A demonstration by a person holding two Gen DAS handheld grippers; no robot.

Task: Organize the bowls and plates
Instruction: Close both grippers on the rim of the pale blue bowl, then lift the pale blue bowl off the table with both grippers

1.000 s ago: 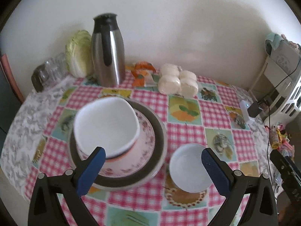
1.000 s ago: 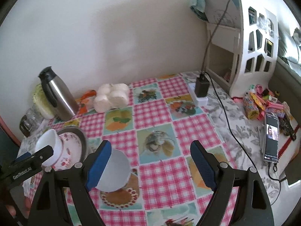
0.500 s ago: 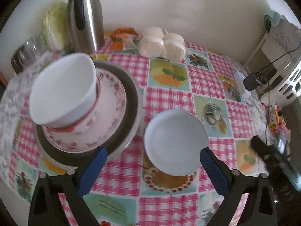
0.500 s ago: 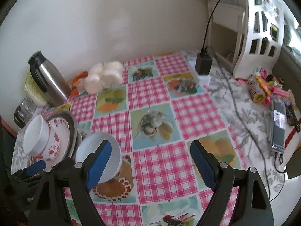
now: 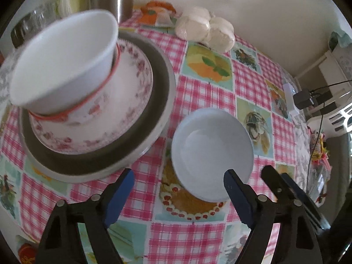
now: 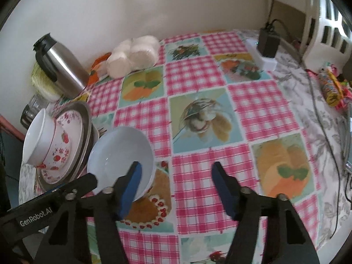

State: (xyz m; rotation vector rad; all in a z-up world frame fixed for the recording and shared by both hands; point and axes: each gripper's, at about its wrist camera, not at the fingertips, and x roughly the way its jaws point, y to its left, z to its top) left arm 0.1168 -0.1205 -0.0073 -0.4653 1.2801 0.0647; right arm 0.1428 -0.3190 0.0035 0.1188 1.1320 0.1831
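A pale blue-white bowl [image 5: 211,151] stands alone on the checked tablecloth, also in the right wrist view [image 6: 121,151]. To its left is a stack: a white bowl [image 5: 63,61] nested in a strawberry-patterned bowl [image 6: 58,154], on a floral plate [image 5: 132,88], on a grey-rimmed plate [image 5: 158,92]. My left gripper [image 5: 178,187] is open and empty, its right finger over the lone bowl's near rim. My right gripper [image 6: 176,176] is open and empty, its left finger over that bowl's right rim.
A steel thermos [image 6: 59,66], a cabbage [image 6: 41,81] and glass jars [image 6: 30,110] stand at the back left. A bag of white buns [image 6: 134,55] lies by the wall. A charger [image 6: 267,41], cables, sweets [image 6: 330,88] and a white rack [image 6: 325,26] crowd the right.
Both grippers have moved down and closer to the lone bowl. The left gripper has shifted right, away from the stack. Both stay open.
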